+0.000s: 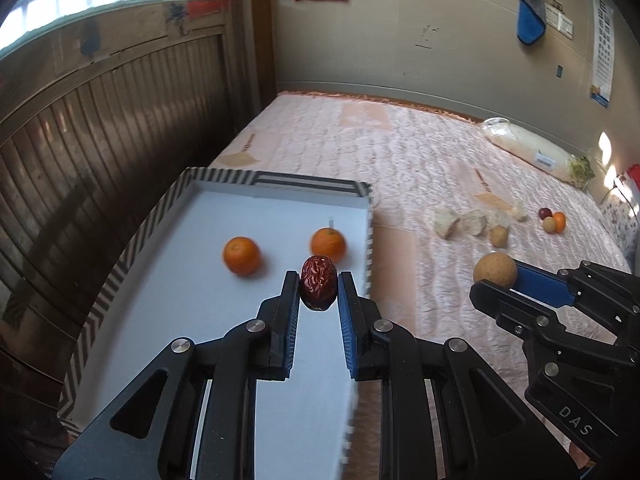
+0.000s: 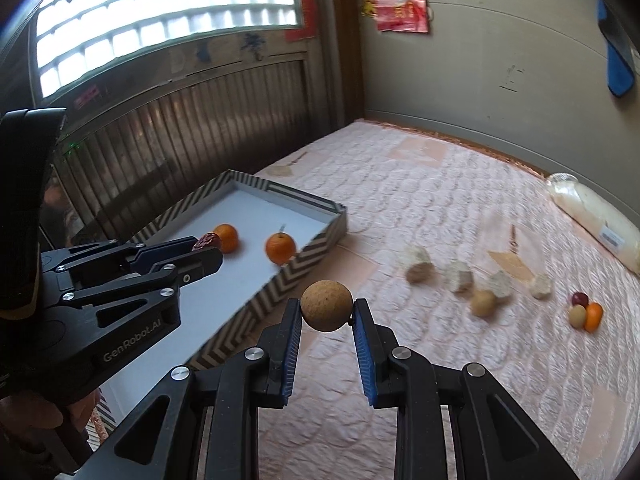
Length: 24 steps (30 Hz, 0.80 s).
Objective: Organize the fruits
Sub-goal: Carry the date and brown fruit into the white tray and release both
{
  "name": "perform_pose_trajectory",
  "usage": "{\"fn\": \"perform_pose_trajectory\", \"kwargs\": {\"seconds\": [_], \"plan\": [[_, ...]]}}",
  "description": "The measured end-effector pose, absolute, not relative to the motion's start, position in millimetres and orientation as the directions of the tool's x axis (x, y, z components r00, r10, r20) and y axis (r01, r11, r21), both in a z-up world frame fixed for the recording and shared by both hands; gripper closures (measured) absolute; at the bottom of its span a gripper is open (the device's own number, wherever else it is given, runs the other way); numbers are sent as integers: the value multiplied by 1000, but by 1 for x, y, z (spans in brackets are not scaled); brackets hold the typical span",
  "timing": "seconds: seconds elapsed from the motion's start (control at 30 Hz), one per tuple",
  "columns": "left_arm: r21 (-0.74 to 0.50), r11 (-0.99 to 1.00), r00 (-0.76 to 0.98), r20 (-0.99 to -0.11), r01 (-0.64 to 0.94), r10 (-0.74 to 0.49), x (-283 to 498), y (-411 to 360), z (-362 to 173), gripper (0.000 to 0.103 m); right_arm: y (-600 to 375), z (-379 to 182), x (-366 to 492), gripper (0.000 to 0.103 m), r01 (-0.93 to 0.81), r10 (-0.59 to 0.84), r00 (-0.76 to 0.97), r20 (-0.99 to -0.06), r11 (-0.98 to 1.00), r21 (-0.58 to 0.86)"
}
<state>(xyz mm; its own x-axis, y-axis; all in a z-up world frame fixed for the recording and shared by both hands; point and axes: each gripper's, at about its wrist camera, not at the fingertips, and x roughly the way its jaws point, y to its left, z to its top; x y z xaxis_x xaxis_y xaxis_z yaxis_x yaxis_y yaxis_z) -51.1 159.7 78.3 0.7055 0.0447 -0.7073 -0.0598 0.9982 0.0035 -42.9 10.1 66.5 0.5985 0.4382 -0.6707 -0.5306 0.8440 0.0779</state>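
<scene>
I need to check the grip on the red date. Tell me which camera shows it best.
The left wrist view: the red date sits large and sharp between the left gripper fingers, wrinkles visible, above the tray. The right wrist view shows only a small sliver of it behind that gripper's fingers.

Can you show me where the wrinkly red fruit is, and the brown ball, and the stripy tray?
wrinkly red fruit (image 1: 318,282), left wrist view, middle of its skin.
brown ball (image 2: 326,306), right wrist view, centre of its front.
stripy tray (image 1: 100,300), left wrist view, left striped wall.
</scene>
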Motion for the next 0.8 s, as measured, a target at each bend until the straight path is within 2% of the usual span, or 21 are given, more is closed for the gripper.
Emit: {"fn": "perform_pose_trajectory", "kwargs": {"seconds": [0.8], "plan": [[1,978,641,-755,-207,136,-45,230,53,85,102,57,-42,78,-694,515,486,-706,718,46]]}}
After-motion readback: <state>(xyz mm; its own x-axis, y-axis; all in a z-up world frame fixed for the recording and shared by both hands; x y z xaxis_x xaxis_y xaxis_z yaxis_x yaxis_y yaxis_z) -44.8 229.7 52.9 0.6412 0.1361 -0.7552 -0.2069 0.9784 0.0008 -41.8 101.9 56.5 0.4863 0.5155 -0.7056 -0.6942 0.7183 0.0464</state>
